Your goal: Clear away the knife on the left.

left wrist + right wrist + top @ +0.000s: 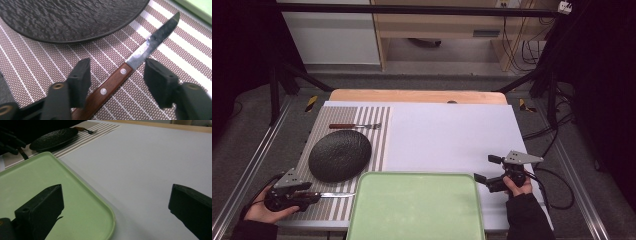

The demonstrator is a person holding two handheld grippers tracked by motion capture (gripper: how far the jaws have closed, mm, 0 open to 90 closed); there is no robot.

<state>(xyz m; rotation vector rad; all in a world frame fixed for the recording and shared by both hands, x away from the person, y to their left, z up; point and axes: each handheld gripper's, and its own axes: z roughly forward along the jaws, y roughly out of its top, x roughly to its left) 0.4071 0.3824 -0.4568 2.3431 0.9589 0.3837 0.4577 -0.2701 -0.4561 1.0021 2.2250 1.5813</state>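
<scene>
Now | knife (pixel 117 80) handle between left hand-held gripper (pixel 120 77) jaws | spread, untouched

Dim, soft overhead light; dark, murky edges; slight blur.

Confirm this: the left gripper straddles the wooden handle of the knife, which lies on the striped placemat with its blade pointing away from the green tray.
Not quite. The knife lies on the striped placemat with the left gripper straddling its wooden handle, but the blade points toward the green tray, not away. The left gripper view shows the tip almost at the tray's edge; the high view agrees.
</scene>
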